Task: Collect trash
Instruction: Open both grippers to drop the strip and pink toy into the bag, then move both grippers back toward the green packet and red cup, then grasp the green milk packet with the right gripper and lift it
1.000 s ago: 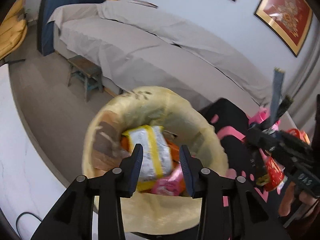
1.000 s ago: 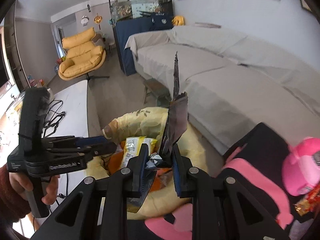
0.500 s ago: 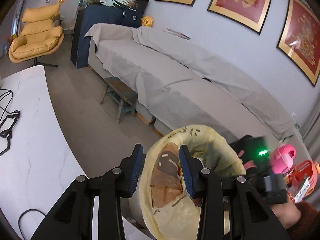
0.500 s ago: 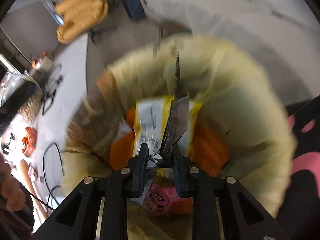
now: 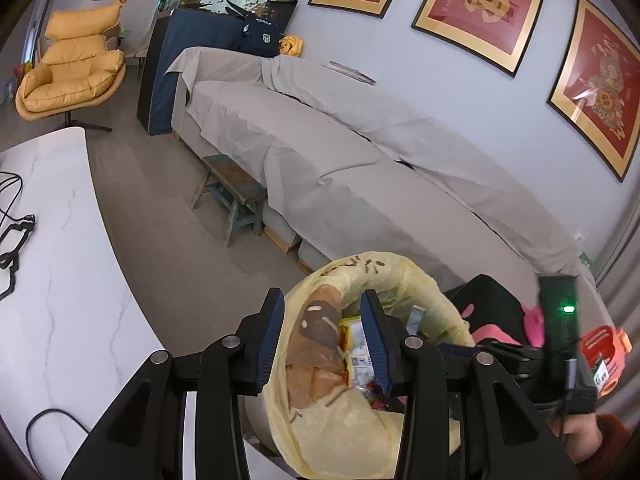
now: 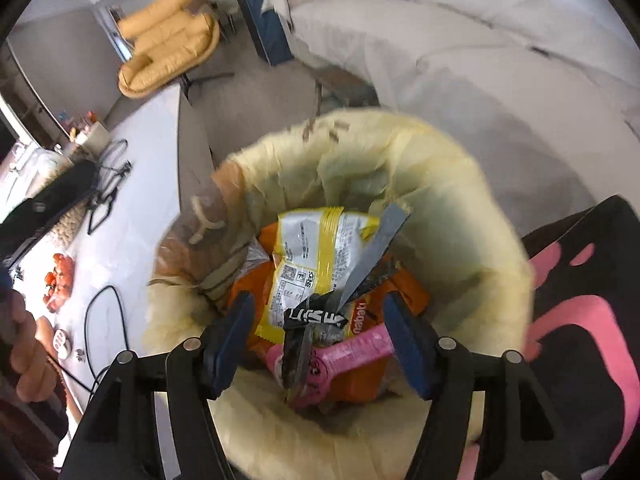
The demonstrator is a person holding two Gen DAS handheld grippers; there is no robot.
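- Right claw [image 6: 318, 342] springs open over the bin [image 6: 492, 208]; our dark wrapper [image 6: 320, 316], pinched a moment ago, drops free onto the trash.
- Left claw [image 5: 322, 342] waits part-open, rim between its jaws, gripping nothing.
- We judge this piece collected.

Your right gripper [image 6: 320, 340] points steeply down, its fingers [image 6: 230, 340] spreading wide right now, blue pads facing each other with a clear gap and pressing on nothing. Seen from the left wrist, its black body sits low at the right edge, your right hand [image 5: 576, 436] wrapped round the handle, a dark red sleeve behind it. Your left gripper [image 5: 322, 340] tilts moderately down, its fingers [image 5: 272, 340] also opening, parted with nothing clamped between. From the right wrist, your left hand [image 6: 28, 364] shows at the left edge, blurred.
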